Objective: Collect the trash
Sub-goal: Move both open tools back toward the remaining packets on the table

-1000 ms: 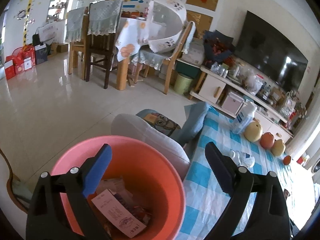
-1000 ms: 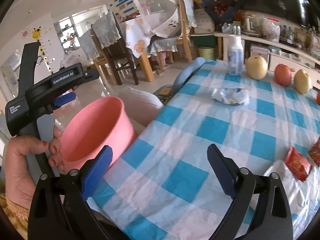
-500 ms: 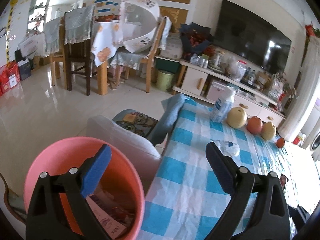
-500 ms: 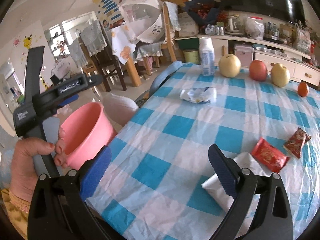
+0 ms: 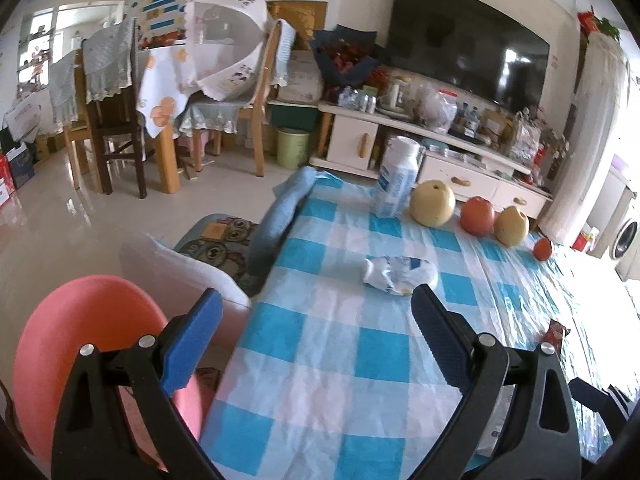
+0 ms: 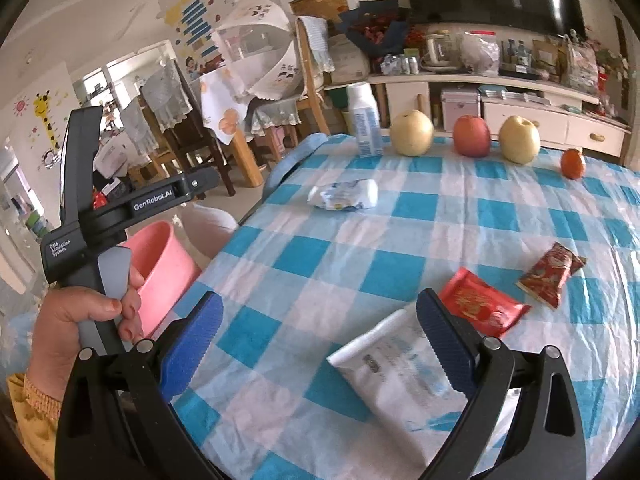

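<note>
Both hand-held grippers, left point(image 5: 316, 336) and right point(image 6: 318, 334), hang empty with jaws spread over the tabletop point(image 6: 320, 256), wrappers point(image 6: 482, 308) unclaimed (bucket point(image 6: 160, 264) stands alongside, presumably for trash).

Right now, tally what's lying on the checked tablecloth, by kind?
Fruit: 4 (pear, apple, second pear, small orange fruit)
Red wrappers: 2
White wrappers: 2 (crumpled one, flat pouch)
Bottle: 1
Total: 9
</note>
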Demonstrator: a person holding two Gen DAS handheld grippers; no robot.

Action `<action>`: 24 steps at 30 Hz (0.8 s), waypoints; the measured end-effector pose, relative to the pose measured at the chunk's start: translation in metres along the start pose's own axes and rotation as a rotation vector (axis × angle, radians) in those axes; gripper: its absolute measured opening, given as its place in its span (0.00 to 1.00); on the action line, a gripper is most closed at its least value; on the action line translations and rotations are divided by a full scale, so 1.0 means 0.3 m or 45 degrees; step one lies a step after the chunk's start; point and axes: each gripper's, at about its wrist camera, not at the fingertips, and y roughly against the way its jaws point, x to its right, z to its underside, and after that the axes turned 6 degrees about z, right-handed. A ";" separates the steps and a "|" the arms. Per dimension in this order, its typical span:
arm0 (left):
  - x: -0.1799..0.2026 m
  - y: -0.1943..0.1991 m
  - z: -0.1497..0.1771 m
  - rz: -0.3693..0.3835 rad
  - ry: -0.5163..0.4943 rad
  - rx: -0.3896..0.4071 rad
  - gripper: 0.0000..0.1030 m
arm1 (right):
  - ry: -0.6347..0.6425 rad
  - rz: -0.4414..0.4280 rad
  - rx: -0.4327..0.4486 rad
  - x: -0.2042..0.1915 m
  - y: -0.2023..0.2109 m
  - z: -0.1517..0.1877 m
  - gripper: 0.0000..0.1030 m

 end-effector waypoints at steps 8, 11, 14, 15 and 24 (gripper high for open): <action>0.073 -0.071 0.018 0.065 -0.029 -0.069 0.93 | -0.070 0.030 -0.012 0.120 0.014 0.006 0.93; 0.096 -0.112 0.025 0.113 -0.011 -0.102 0.93 | -0.094 0.049 0.001 0.172 0.032 -0.002 0.93; 0.140 -0.164 0.026 0.137 -0.046 -0.126 0.93 | -0.110 0.081 0.014 0.221 0.046 -0.014 0.94; 0.157 -0.182 0.026 0.143 -0.064 -0.132 0.93 | -0.116 0.095 0.018 0.242 0.049 -0.020 0.94; 0.322 -0.340 0.036 0.218 -0.286 -0.187 0.93 | -0.185 0.225 0.007 0.458 0.037 -0.071 0.95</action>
